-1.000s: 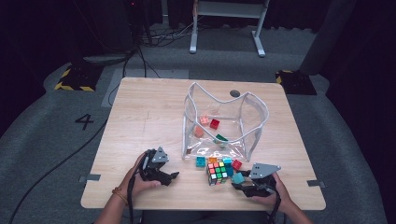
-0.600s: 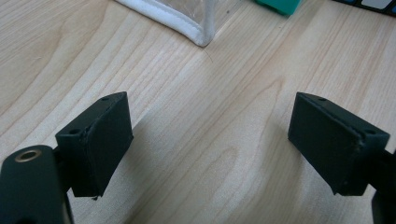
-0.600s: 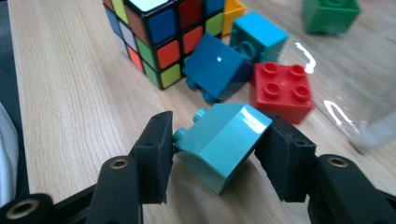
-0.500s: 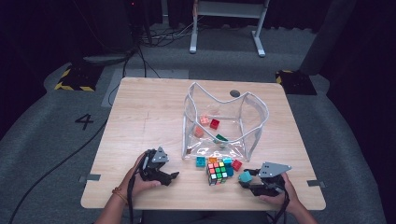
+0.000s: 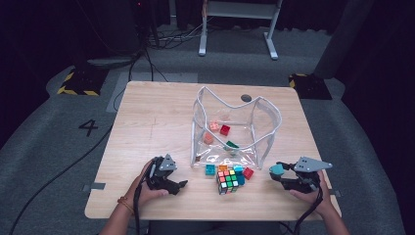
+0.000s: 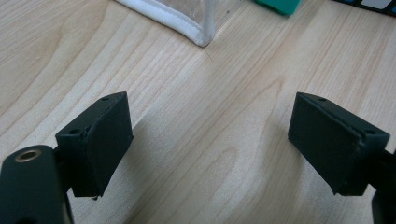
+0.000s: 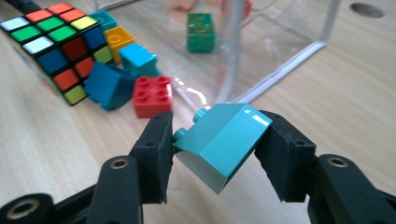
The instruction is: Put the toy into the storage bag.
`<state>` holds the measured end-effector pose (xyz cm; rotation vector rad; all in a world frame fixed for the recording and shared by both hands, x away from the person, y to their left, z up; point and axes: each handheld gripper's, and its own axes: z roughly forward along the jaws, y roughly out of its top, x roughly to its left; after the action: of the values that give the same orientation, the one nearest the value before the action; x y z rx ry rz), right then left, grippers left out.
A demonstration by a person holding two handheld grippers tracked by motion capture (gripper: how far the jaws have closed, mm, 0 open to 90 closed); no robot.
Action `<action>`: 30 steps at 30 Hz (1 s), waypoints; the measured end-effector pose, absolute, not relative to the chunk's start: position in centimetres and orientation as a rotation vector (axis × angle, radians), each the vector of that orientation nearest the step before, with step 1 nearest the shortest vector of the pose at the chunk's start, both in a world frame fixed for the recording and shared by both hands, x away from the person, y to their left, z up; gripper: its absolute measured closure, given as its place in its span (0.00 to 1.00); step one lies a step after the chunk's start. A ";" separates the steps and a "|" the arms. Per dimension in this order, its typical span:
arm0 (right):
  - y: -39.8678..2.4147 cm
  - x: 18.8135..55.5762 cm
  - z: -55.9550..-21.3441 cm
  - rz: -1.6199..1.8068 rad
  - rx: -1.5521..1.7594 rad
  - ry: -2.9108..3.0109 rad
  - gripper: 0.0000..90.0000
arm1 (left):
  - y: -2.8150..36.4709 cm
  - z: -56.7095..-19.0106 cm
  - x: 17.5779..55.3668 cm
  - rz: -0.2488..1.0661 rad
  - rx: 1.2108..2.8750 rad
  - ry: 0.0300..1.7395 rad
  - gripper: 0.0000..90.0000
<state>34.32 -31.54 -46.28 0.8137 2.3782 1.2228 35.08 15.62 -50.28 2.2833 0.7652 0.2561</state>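
High view: surface (image 5: 147, 122) evenly lit from overhead, pale wood bright against a dark room; floor and background dim, detail lost in black at the edges. Picture soft, low in detail. Clear bag (image 5: 235, 132) catches faint glare on its plastic walls. Left gripper view: sharp wood grain, soft shadows under both pads. Right gripper view: teal block (image 7: 222, 137) in crisp focus with a sheen on top; cube (image 7: 56, 46) and far bricks blurred; white glint on the plastic.

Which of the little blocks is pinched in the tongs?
The teal sloped block: it sits between the right tongs, off the table. The other blocks lie loose.
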 end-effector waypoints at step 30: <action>-33.1 45.2 -34.4 1.197 0.789 2.165 0.53 | 15.6 -50.3 35.1 0.263 2.281 0.772 0.15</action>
<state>45.20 -33.13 -34.43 0.7888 2.1647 1.1966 35.05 15.61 -50.27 2.2809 0.7718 0.2633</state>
